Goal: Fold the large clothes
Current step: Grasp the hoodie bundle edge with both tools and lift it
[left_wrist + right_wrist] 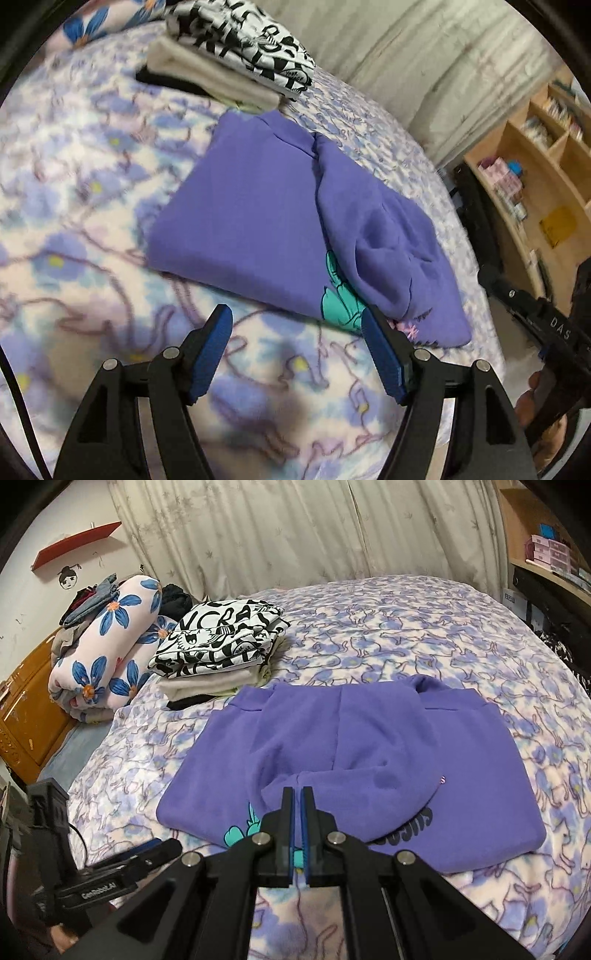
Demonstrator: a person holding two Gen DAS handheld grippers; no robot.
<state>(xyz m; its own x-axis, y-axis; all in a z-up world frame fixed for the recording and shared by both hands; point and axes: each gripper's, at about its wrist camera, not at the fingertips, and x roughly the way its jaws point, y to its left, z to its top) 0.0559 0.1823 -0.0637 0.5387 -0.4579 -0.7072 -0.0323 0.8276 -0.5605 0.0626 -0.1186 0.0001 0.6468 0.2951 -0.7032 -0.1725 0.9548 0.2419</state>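
Note:
A purple sweatshirt [251,218] [369,746] lies partly folded on the bed, a sleeve laid across its front and a teal print [340,302] at its near hem. My left gripper [295,314] stands open over the bed cover just short of that hem, with nothing between its blue pads [210,354]. It also shows low on the left of the right wrist view as the left gripper [147,849]. My right gripper [297,790] is shut above the near edge of the sweatshirt, and I see no cloth pinched in it. Its black body [535,317] enters the left wrist view from the right.
A stack of folded clothes [218,646] [236,48], black-and-white print on top, sits on the floral bed cover [406,627] behind the sweatshirt. A rolled flowered quilt [110,642] lies at the bed's left. Curtains [295,531] hang behind. Wooden shelves [535,166] stand right.

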